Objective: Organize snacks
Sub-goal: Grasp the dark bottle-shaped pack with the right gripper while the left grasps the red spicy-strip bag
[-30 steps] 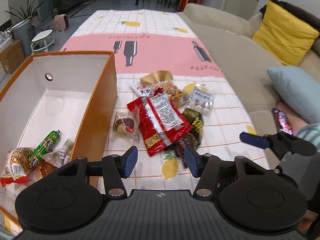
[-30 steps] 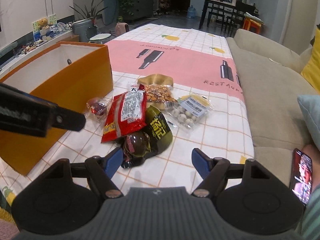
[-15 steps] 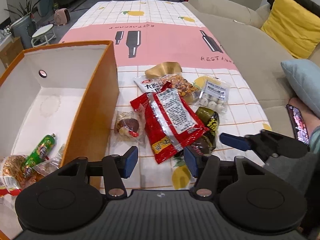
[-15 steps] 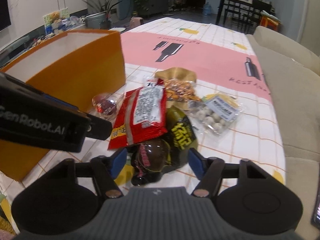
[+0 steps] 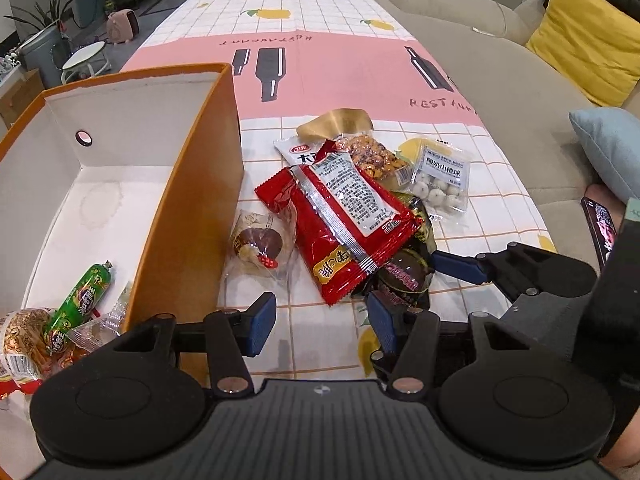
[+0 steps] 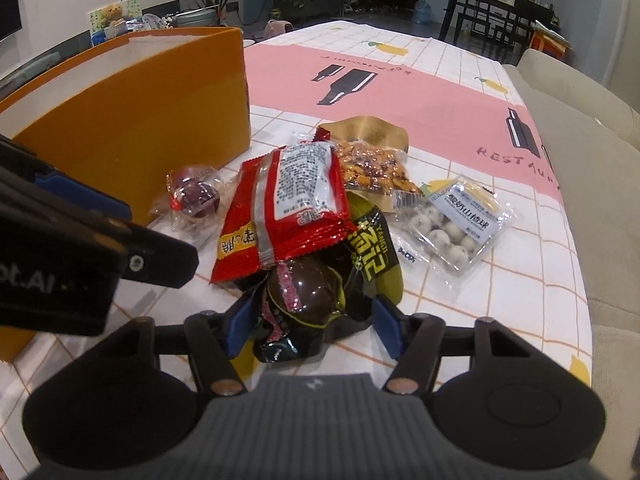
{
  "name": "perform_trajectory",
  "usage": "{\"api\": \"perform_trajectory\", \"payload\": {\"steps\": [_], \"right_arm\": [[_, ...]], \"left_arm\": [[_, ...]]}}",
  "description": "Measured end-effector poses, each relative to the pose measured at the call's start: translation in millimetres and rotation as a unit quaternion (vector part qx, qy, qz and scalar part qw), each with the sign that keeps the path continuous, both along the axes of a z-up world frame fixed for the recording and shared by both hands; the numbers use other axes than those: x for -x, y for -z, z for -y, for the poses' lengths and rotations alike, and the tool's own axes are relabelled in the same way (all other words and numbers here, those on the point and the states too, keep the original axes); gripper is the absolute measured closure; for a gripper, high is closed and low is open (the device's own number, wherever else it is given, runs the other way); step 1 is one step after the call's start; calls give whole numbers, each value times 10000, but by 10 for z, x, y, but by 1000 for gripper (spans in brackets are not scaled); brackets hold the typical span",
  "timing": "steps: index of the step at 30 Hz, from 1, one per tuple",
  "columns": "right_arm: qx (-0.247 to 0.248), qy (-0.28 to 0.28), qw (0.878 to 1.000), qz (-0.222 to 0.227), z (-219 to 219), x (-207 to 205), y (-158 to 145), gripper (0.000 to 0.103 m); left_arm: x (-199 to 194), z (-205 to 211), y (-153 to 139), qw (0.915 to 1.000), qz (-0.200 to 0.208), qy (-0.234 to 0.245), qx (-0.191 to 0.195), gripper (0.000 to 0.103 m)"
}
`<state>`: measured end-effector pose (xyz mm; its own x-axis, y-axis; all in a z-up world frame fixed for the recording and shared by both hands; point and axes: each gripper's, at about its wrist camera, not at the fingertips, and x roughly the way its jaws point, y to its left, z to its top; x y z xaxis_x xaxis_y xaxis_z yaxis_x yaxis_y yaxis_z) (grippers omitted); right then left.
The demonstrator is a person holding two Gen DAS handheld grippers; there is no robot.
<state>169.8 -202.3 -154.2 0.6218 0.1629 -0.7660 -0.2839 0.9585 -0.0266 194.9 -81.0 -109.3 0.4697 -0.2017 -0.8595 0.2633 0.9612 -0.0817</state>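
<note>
My right hand-held gripper (image 6: 310,326) has dropped over the dark egg packet (image 6: 306,294), jaws closing; left hand-held gripper (image 5: 322,322) spread, empty

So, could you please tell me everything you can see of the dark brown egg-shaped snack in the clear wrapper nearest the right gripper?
The dark brown egg-shaped snack is glossy and rounded, sealed in a clear crinkled film with a pink printed band and twisted dark ends. It lies on the checked tablecloth at the near edge of the pile, its far part tucked under the red snack packet and against the black-and-yellow packet. It sits between the jaws of the right gripper, which are closing around it; whether the pads already press it, I cannot tell.
</note>
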Motion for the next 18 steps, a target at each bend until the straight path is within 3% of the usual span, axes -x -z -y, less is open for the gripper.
{"api": "perform_trajectory", "payload": {"steps": [6, 10, 14, 18], "right_arm": [[327, -48, 9995, -25, -12, 42, -49, 54], [619, 245, 9977, -123, 85, 66, -71, 55], [869, 468, 9949, -190, 211, 31, -52, 54], [739, 626, 9951, -211, 281, -39, -54, 52]], "left_arm": [[-16, 60, 12, 9998, 100, 171, 43, 41], [-98, 126, 16, 9996, 52, 149, 235, 40], [-257, 210, 18, 9989, 15, -167, 444, 30], [-458, 323, 33, 9976, -35, -514, 462, 21]]}}
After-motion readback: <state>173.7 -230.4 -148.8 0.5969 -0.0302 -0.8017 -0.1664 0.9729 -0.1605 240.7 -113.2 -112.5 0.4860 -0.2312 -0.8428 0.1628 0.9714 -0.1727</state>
